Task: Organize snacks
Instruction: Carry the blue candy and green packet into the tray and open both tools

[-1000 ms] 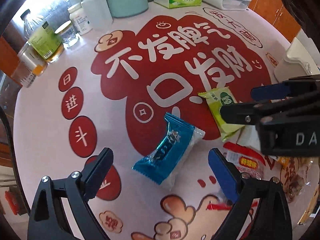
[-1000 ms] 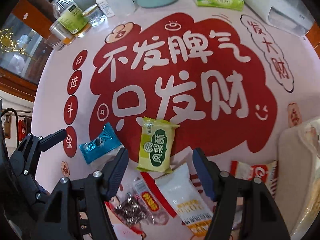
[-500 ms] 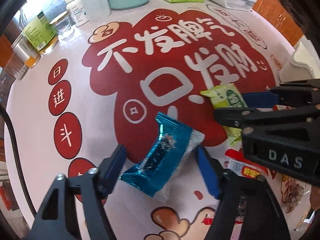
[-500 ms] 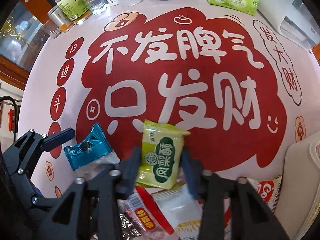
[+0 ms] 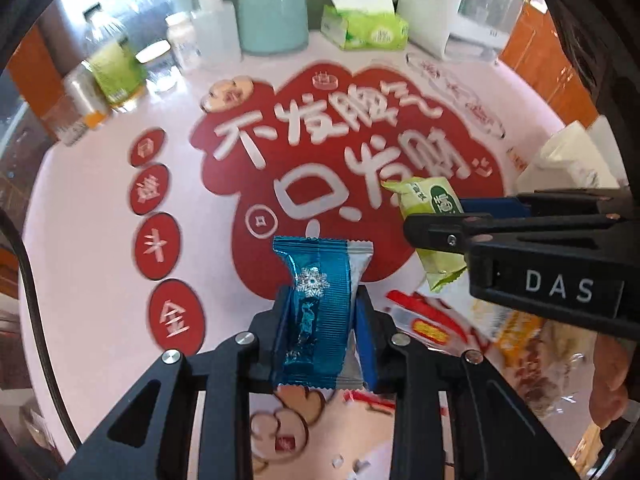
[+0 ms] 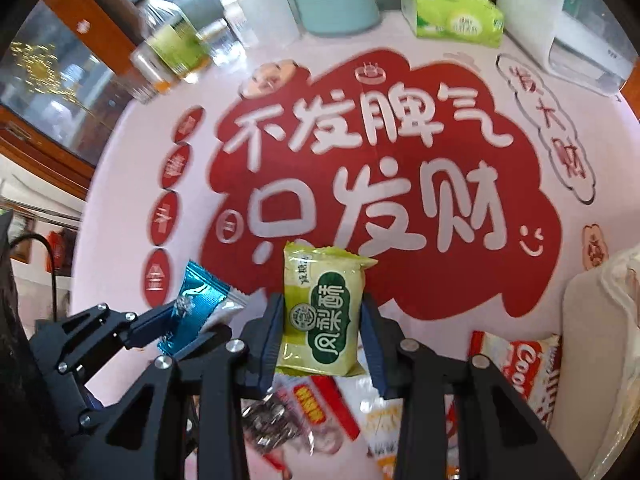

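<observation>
A blue foil snack packet [image 5: 320,280] with a snowflake print is clamped upright in my left gripper [image 5: 322,312], which is shut on it, a little above the pink and red tablecloth [image 5: 100,240]. My right gripper [image 6: 322,320] is shut on a yellow-green snack packet [image 6: 324,304], its blue pads pressing both sides. Each gripper also shows in the other's view: the right gripper [image 5: 436,220] with the green packet [image 5: 430,200] to the right, the left gripper [image 6: 192,320] with the blue packet [image 6: 200,292] to the left.
A pile of loose snacks lies near the front right: a red packet [image 6: 320,408], a white one [image 6: 384,412], a red and white one [image 6: 528,360]. A white container [image 6: 592,320] stands at the right. A teal canister [image 5: 272,20], tissue box [image 5: 368,28] and bottles [image 5: 116,68] line the back.
Both grippers have closed from wide open onto their packets, the left on the blue one, the right on the green one. Both packets now stand up off the cloth.
</observation>
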A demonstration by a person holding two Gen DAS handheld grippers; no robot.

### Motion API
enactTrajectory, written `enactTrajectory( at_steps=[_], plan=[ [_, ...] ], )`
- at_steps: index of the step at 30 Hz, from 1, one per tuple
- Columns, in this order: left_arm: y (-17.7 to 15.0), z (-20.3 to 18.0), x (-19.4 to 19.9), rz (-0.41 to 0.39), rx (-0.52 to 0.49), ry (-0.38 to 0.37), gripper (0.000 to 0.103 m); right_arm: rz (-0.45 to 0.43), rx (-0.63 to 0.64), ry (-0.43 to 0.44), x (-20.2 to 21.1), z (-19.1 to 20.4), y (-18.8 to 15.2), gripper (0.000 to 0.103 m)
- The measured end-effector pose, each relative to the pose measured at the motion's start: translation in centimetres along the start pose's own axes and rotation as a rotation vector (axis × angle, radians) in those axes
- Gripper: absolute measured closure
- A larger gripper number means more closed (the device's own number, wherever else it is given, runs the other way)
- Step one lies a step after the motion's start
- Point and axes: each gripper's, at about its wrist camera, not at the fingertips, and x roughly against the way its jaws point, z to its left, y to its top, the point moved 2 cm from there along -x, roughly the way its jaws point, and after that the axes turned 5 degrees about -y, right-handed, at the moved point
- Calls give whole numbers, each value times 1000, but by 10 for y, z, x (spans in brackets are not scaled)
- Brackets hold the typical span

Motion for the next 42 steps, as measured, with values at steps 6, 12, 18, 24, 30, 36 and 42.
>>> enactTrajectory(
  at_steps=[6,12,18,24,30,36,42],
  plan=[
    [-4,-31,76,-129,12,-11,76,-109,-14,99,68,-10,-18,66],
    [-14,-80,132,-212,11,-62,76,-225,-43,177,142,-34,-48,66],
    [-27,-145,162,-268,19,-155,76,-294,-91,201,193,-80,-93,66],
    [-25,-217,160,-271,6,-210,76,-330,-116,145,227,-136,-139,66],
    [-15,-287,138,-236,-17,-208,76,-371,-168,56,249,-206,-170,66],
    [-2,-330,108,-204,29,-180,76,-376,-181,-17,252,-262,-179,66],
    [0,-347,79,-154,83,-152,76,-344,-169,-54,235,-293,-179,66]
  ],
)
